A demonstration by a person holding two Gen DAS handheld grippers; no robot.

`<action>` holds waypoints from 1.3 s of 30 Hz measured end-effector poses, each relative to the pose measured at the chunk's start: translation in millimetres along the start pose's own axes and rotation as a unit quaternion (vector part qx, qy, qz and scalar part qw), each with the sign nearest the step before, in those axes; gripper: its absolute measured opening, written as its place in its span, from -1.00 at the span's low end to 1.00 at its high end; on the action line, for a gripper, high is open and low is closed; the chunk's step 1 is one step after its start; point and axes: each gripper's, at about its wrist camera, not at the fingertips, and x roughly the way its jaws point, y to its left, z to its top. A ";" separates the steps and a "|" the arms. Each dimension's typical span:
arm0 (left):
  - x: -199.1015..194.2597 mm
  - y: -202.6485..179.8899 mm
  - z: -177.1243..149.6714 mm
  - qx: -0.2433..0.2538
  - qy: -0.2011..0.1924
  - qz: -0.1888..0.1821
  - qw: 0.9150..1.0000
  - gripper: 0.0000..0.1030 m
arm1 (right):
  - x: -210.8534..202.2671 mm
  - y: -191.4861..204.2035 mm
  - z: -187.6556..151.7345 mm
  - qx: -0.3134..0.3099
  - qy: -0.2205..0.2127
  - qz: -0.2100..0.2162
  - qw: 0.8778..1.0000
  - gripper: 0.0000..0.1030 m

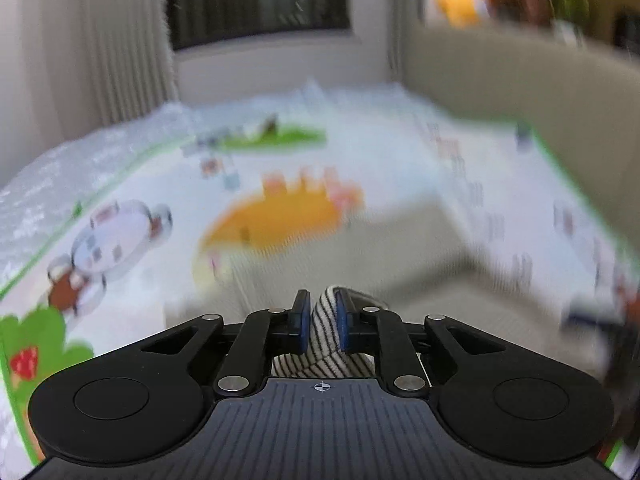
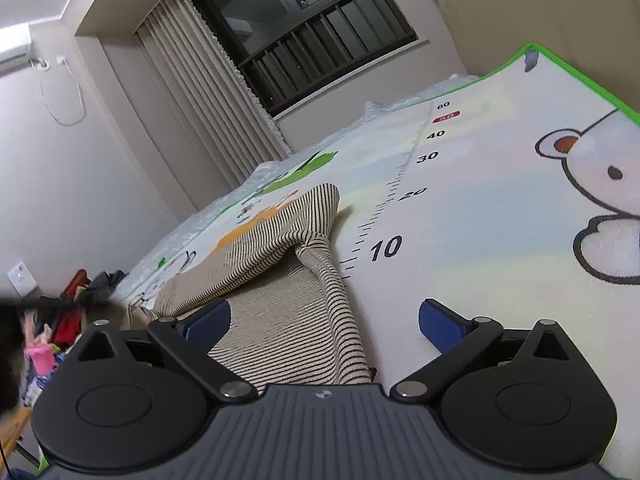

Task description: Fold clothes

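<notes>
One striped garment, long axis fwd; left claw pinching it.

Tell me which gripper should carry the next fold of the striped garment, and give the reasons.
Left. The left gripper is already shut on the striped garment, a fold of cloth pinched between its pads. The right gripper is open and holds nothing, low over the cloth on the play mat.

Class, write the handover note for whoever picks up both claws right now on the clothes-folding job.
Left claw: shut on a fold of the striped garment.
Right claw: open, holding nothing, just above the garment.
The garment lies on the play mat, one part turned over itself and bunched.
Done: one fold begun, by the look of it.
Left: probably lay the held fold flat, then finish folding.
</notes>
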 end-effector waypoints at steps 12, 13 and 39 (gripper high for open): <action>23.8 -42.0 143.4 -0.119 -0.128 -0.052 0.983 -0.94 | -1.6 -11.9 0.2 0.036 -0.009 0.035 0.999 0.99; 30.0 -49.1 144.2 -0.115 -0.120 -0.063 0.984 -0.94 | -1.6 -13.0 0.3 0.039 -0.010 0.038 0.998 0.99; 64.4 -43.8 50.0 0.134 -0.005 0.079 0.988 -0.82 | 0.0 -26.2 2.3 0.077 -0.008 0.070 0.995 1.00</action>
